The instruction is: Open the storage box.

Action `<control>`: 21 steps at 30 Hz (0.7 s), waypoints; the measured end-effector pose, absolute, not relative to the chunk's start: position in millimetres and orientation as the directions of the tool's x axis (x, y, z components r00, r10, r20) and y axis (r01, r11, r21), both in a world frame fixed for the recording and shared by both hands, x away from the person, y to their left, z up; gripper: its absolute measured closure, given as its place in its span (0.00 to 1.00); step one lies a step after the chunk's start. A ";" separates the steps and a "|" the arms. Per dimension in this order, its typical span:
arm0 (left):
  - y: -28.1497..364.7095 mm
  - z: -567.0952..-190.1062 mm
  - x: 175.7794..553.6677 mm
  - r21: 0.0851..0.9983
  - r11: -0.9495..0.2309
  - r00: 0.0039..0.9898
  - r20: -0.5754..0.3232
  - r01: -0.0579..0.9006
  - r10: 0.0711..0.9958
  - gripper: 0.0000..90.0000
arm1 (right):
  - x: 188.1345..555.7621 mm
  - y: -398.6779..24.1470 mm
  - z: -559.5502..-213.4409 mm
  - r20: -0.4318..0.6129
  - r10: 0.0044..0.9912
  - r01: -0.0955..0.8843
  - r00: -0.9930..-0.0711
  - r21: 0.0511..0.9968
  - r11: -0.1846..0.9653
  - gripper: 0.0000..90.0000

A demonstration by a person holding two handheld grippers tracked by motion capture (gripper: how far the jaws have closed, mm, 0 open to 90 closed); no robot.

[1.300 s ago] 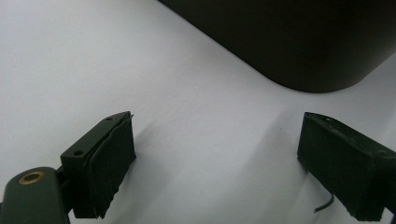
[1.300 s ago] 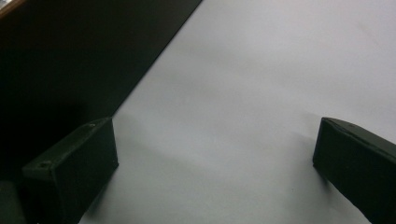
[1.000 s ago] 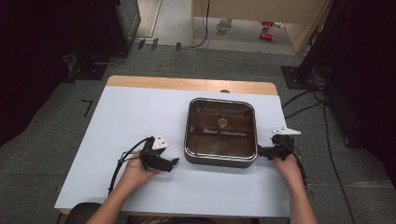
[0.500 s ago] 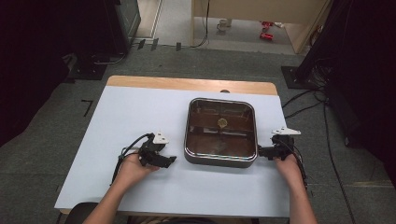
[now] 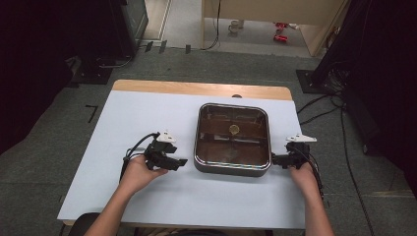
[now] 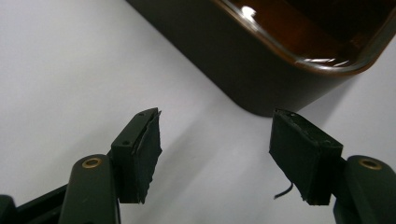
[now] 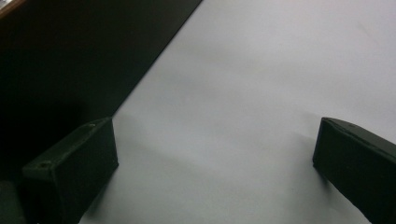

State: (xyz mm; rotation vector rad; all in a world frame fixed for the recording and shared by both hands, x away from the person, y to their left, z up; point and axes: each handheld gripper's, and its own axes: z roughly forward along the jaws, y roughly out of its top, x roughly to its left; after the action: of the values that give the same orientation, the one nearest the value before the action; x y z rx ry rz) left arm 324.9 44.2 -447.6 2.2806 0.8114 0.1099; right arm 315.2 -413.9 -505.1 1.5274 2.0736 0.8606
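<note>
Pale blue-white rectangular tabletop [image 5: 123,123] with a wooden far edge; bearing one dark square pan with brown glass lid [image 5: 232,139], ahead of left jaws, beside right jaws.

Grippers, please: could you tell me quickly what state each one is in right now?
Left gripper: open, holding nothing; its jaws have just been closing.
Right gripper: open, holding nothing, beside the pan.
</note>
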 end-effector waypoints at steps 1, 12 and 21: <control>43.0 -444.7 325.1 0.647 -0.561 0.805 -0.142 0.516 0.576 0.37 | 315.2 -413.9 -505.2 0.025 0.952 0.689 -0.306 0.695 0.204 0.00; 31.8 -420.8 332.8 0.665 -0.564 0.821 -0.133 0.489 0.555 0.38 | 315.1 -413.8 -505.3 0.024 0.952 0.688 -0.306 0.696 0.204 0.00; 11.0 -403.8 344.7 0.683 -0.575 0.847 -0.124 0.451 0.516 0.38 | 315.0 -413.8 -505.2 0.024 0.952 0.688 -0.306 0.697 0.204 0.00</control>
State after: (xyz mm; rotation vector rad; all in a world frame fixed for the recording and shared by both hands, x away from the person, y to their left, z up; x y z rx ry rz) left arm 344.7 11.0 -403.8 2.2724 0.6992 0.1134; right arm 315.0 -413.8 -505.2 1.5248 2.0721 0.8616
